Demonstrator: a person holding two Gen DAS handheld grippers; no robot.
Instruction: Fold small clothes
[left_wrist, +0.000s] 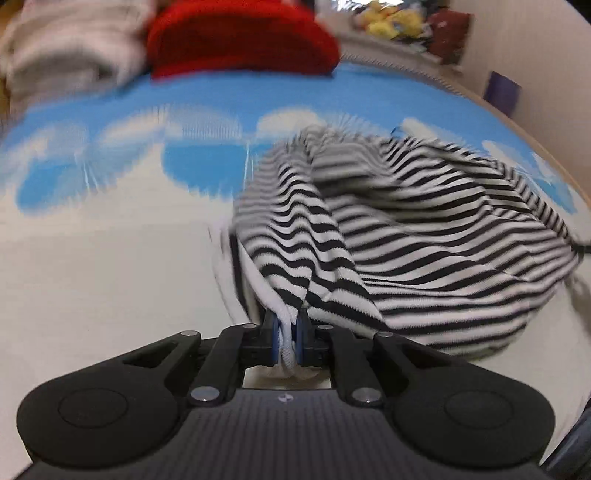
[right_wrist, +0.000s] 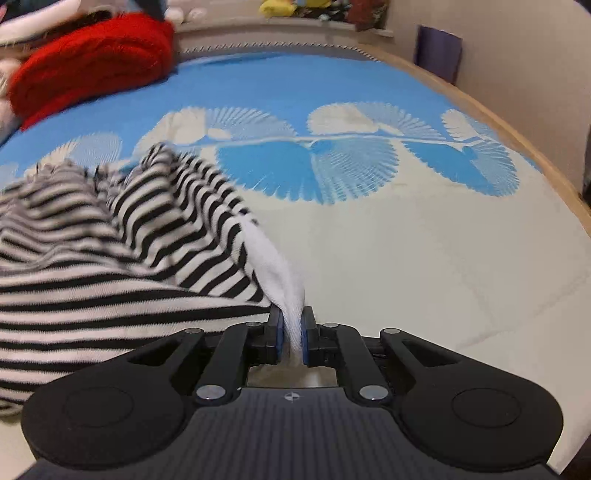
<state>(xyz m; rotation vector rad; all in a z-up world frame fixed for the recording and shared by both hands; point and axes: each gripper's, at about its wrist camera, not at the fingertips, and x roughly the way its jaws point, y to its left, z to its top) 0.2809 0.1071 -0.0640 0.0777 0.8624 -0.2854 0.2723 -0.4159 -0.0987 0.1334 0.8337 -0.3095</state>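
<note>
A small black-and-white striped garment (left_wrist: 424, 236) with white trim lies bunched on the bed. My left gripper (left_wrist: 287, 341) is shut on its white-edged hem, with the cloth spreading away to the right. My right gripper (right_wrist: 292, 338) is shut on a white band of the same striped garment (right_wrist: 110, 258), whose body lies to the left. The left wrist view is blurred by motion.
The bed cover (right_wrist: 369, 85) is blue and white with a fan-leaf pattern. A folded red knit (right_wrist: 96, 62) and pale clothes (left_wrist: 70, 48) lie at the far left. Soft toys (left_wrist: 391, 18) sit on a ledge behind. A wooden bed edge (right_wrist: 517, 136) runs along the right, by the wall.
</note>
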